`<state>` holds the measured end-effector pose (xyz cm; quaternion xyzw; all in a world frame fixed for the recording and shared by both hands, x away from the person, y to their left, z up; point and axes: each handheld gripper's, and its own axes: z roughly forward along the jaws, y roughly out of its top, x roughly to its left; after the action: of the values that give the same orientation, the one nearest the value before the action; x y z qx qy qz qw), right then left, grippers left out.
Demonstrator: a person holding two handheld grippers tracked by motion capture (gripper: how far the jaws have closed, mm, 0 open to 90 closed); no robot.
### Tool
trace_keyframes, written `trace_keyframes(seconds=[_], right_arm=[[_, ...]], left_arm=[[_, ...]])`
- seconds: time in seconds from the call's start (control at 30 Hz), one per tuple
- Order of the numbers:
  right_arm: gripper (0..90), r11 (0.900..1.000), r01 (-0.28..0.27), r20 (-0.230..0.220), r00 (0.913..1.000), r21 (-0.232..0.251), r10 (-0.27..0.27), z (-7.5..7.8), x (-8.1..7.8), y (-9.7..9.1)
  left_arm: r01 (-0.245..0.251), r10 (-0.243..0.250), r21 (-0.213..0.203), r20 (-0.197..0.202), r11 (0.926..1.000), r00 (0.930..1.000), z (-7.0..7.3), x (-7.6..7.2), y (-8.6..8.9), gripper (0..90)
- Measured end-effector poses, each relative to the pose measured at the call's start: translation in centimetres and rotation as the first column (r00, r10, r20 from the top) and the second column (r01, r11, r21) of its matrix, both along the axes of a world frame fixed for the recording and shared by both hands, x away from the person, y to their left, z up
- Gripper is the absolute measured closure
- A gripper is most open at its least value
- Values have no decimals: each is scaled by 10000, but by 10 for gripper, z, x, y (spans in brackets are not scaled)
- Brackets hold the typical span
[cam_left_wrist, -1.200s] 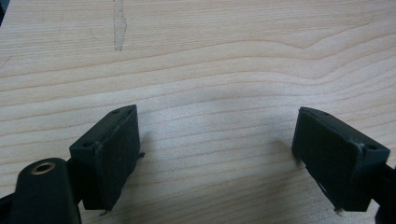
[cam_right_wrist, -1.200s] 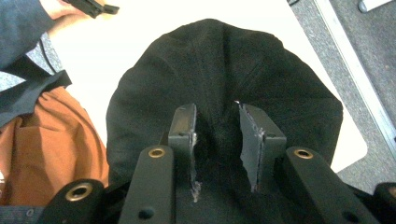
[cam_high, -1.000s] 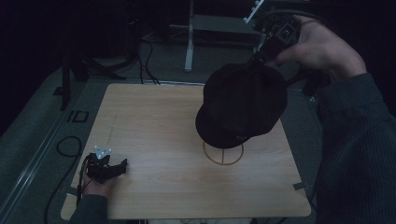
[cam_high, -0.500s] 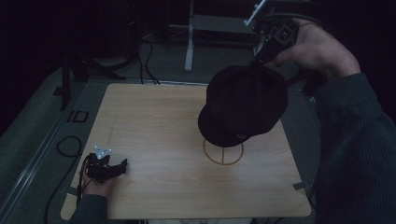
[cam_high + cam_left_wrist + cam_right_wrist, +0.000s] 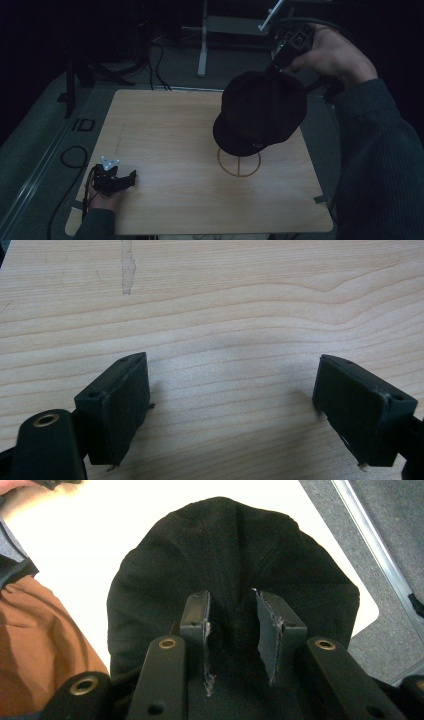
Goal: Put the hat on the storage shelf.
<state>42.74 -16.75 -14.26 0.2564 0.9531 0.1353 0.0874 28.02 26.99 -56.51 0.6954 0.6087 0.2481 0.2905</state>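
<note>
A black cap [image 5: 260,112] hangs in the air above the right half of the wooden table [image 5: 165,140], held by its crown. My right gripper [image 5: 278,64] is shut on a pinch of the cap's fabric [image 5: 232,625], and the cloth bunches between its two pads. Under the cap a thin ring stand [image 5: 239,162] lies on the wood. My left gripper [image 5: 131,177] rests at the table's near left corner, jaws wide apart with bare wood [image 5: 230,385] between them.
A metal stand leg [image 5: 202,45] and cables [image 5: 160,55] lie on the grey floor beyond the table's far edge. A person's sleeve [image 5: 380,165] fills the right side. A black label mark [image 5: 82,124] sits beside the left table edge.
The cap and my right gripper have drifted slightly to the right and up. My left gripper has stayed where it was.
</note>
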Motion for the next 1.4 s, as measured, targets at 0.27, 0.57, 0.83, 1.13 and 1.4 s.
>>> trace_keyframes(seconds=[0.27,0.57,0.83,1.13,1.4], right_arm=[[665,10000,29,13,10000,15,-29,-4,3,-1],[663,9998,-72,-31,10000,-186,72,-11,4,5],[662,9996,-99,-115,9999,-279,96,-18,7,7],[661,9992,-66,-239,9997,-401,57,-29,10,4],[660,9989,-122,-320,9994,-451,107,-44,11,3]], left_arm=[[-1,1,2,-3,10000,10000,0,0,0,152],[-3,3,3,6,10000,10000,0,0,0,152],[-4,4,2,12,10000,10000,0,0,0,152],[-6,6,0,16,10000,10000,0,0,0,152],[-5,5,4,17,10000,10000,0,0,0,152]])
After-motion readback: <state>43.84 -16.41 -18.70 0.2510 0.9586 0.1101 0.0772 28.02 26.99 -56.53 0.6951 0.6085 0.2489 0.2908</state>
